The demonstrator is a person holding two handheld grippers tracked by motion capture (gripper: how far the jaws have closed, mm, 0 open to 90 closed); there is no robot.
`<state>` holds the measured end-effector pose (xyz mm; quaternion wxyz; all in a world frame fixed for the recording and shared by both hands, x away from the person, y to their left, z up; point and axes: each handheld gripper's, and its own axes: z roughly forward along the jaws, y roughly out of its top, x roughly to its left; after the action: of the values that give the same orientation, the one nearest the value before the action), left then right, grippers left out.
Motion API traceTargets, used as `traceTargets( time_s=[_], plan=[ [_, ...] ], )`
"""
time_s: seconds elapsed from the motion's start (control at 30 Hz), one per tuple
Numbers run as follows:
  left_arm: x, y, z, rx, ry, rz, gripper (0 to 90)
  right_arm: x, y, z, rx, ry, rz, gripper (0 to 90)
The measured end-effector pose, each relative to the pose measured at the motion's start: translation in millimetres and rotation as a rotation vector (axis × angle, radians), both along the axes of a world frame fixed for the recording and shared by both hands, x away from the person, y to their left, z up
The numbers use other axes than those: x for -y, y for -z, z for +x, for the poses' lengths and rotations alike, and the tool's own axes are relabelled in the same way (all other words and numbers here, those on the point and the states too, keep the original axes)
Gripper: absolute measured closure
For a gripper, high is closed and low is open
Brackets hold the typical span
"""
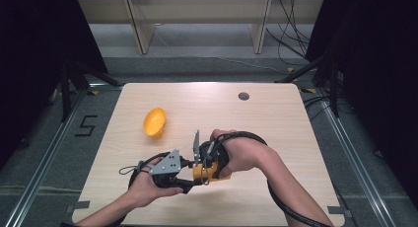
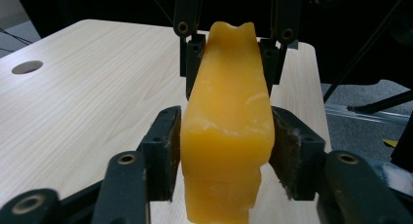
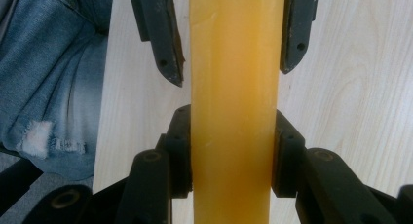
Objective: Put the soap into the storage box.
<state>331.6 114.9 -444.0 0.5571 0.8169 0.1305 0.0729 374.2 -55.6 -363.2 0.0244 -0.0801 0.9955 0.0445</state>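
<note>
A long yellow-orange waxy block (image 1: pixel 213 173) hangs just above the wooden table (image 1: pixel 276 123) near its front edge, held between both grippers. My left gripper (image 1: pixel 196 178) comes in from the left, and its pads (image 2: pixel 164 151) press on both sides of the block (image 2: pixel 226 136). My right gripper (image 1: pixel 209 163) comes in from the right and is shut on the block's far end; its jaws (image 2: pixel 231 53) show behind the block. In the right gripper view my right gripper (image 3: pixel 233 151) clamps the block (image 3: pixel 234 87), with my left gripper (image 3: pixel 229 39) facing it at the top.
An orange bowl-shaped piece (image 1: pixel 154 122) lies on the table's left middle. A round cable hole (image 1: pixel 243 95) sits near the far edge. A person's denim-clad leg (image 3: pixel 53 78) shows beyond the table's front edge. Black cables trail from both grippers.
</note>
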Motion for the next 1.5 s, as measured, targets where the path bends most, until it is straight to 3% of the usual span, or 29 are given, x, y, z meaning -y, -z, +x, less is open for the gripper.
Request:
traceTargets(
  time_s=[0.1, 0.13, 0.2, 0.37, 0.43, 0.53, 0.7, 0.73, 0.8, 0.83, 0.87, 0.93, 1.07, 1.17, 1.2, 1.27, 1.33, 1.43, 1.5],
  plan=[
    [0.4, -0.3, 0.7, 0.017, 0.006, 0.001, 50.7, 0.5, -0.2, -0.9, -0.001, 0.017, -0.005, 61.7],
    [0.4, -0.1, 0.6, 0.016, 0.005, 0.001, 51.3, -0.2, 0.4, 0.7, -0.005, -0.011, 0.000, 61.7],
    [0.1, 0.0, 0.4, 0.019, 0.004, 0.005, 52.2, 0.8, 0.3, -3.4, -0.030, 0.059, -0.011, 61.7],
    [-0.4, -0.9, -0.4, 0.020, -0.004, 0.008, 55.7, -0.1, 0.5, -3.5, -0.028, 0.052, -0.011, 61.7],
    [-0.6, -0.9, -0.4, 0.021, -0.005, 0.007, 56.5, -0.9, 0.1, -2.6, -0.012, 0.025, -0.006, 61.7],
    [-1.0, -1.4, 0.3, 0.035, 0.002, 0.013, 56.8, -0.6, 0.5, -3.9, -0.025, 0.052, -0.013, 61.8],
    [-1.1, -2.1, 0.1, 0.037, 0.006, 0.017, 58.0, -0.6, 0.6, -3.8, -0.017, 0.037, -0.016, 61.6],
    [-1.0, -2.2, 0.0, 0.032, 0.008, 0.017, 58.5, -1.6, 0.8, -1.0, -0.001, -0.013, -0.002, 61.5],
    [-0.8, -2.4, 0.2, 0.033, 0.023, 0.013, 59.4, -0.5, 1.3, -4.0, -0.022, 0.022, -0.004, 61.3],
    [-1.3, -3.0, -1.8, 0.018, 0.010, 0.020, 59.4, -0.5, 1.3, -4.0, -0.022, 0.022, -0.004, 61.3],
    [-1.6, -3.6, -1.7, 0.020, 0.015, 0.023, 59.6, -0.8, 0.6, -2.2, -0.003, -0.017, 0.006, 61.1],
    [-0.9, -4.1, -1.5, 0.030, 0.029, 0.016, 59.7, 0.0, 0.5, -4.4, -0.013, 0.009, 0.001, 61.1],
    [-0.9, -5.8, -4.2, 0.011, 0.018, 0.022, 59.9, 0.6, -0.3, -5.3, -0.023, 0.019, 0.006, 60.5],
    [-1.0, -7.5, -4.4, 0.034, 0.020, 0.031, 60.0, 0.8, -1.3, -5.8, -0.016, 0.028, 0.007, 59.9],
    [-0.9, -7.4, -5.9, 0.018, 0.007, 0.024, 60.1, 0.9, -2.4, -4.1, -0.014, 0.010, 0.017, 59.1],
    [-0.9, -8.3, -5.5, 0.029, 0.016, 0.029, 60.1, 1.0, -3.0, -3.9, -0.016, 0.012, 0.026, 58.2],
    [-0.2, -7.7, -7.5, 0.015, 0.007, 0.020, 60.1, 1.6, -4.1, -4.4, -0.026, 0.027, 0.030, 52.9],
    [-1.1, -8.9, -6.4, 0.035, 0.004, 0.033, 60.2, 2.7, -2.9, -0.6, -0.019, -0.026, 0.074, 46.7],
    [-2.4, -8.8, -5.2, 0.032, -0.007, 0.035, 60.2, 3.4, -3.2, 0.2, -0.017, -0.030, 0.084, 44.7]
  ],
)
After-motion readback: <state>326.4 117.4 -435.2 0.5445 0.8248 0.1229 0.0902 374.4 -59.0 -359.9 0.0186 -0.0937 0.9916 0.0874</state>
